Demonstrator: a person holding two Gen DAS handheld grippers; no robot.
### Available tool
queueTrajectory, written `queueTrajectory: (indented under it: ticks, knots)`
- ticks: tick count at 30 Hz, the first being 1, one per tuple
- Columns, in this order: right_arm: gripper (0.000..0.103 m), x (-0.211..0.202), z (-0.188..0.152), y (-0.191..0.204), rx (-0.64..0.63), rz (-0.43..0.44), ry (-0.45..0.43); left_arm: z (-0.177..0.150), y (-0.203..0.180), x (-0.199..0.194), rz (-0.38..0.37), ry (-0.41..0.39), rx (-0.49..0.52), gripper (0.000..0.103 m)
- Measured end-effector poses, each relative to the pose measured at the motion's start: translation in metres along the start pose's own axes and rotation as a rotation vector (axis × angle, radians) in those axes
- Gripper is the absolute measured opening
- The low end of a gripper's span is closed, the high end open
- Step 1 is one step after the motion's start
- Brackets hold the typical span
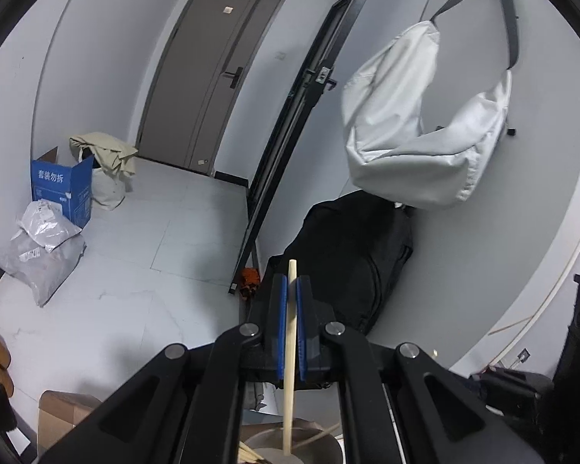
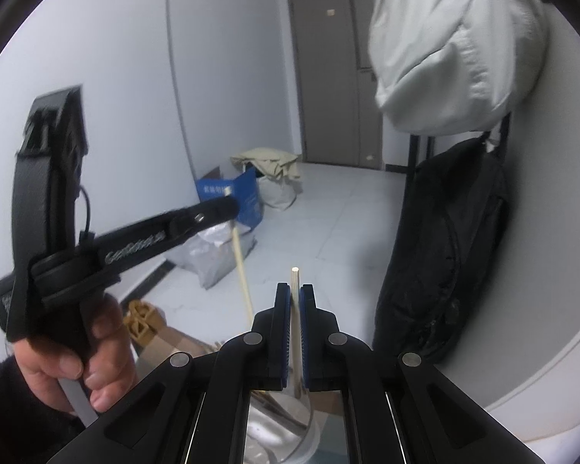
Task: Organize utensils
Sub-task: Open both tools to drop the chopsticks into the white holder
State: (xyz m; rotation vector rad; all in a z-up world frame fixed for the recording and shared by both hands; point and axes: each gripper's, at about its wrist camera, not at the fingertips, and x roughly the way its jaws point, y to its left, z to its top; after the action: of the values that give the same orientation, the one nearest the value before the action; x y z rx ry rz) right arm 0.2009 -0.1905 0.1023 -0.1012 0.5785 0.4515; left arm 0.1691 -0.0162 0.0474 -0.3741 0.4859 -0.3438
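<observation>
Left wrist cam: left gripper [image 1: 292,290] is clamping a pale wooden chopstick [image 1: 290,367] btwn its blue pads, jaws closed on it. The stick is running nearly upright, tip poking just past the fingertips, lower end dipping toward a grey container [image 1: 313,440] at the near edge, where more pale sticks are showing. Far off, a grey door [image 1: 212,77]; left on the floor, a blue box [image 1: 62,189]; right, a white bag [image 1: 425,123] hanging over a black bag [image 1: 352,255].

Right wrist cam: right gripper [image 2: 295,297] is pinching a second chopstick [image 2: 295,328], lighter, jaws closed on it, tip sticking up past the pads. Below, a shiny metal cup [image 2: 286,425] w/ sticks inside. At left, a hand [image 2: 81,359] is gripping the left gripper's handle, its stick slanting down toward the cup.
</observation>
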Motion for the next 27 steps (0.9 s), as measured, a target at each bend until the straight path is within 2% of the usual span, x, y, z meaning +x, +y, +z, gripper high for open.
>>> queueTrajectory:
  ticks: [7, 13, 22, 27]
  knots:
    - [0.004, 0.014, -0.008, 0.006, -0.044, 0.007, 0.041, -0.016, -0.001, 0.009, 0.031, 0.026, -0.002, 0.001]
    - [0.004, 0.026, -0.015, 0.012, -0.062, 0.030, 0.079, -0.020, 0.005, 0.009, 0.010, 0.075, -0.037, 0.001]
    - [0.007, 0.043, -0.023, 0.013, -0.011, 0.054, 0.121, -0.015, 0.008, 0.013, -0.002, 0.169, -0.013, 0.001]
    - [0.008, 0.054, -0.026, 0.008, 0.053, 0.083, 0.148, -0.013, 0.022, 0.013, 0.001, 0.214, -0.055, 0.003]
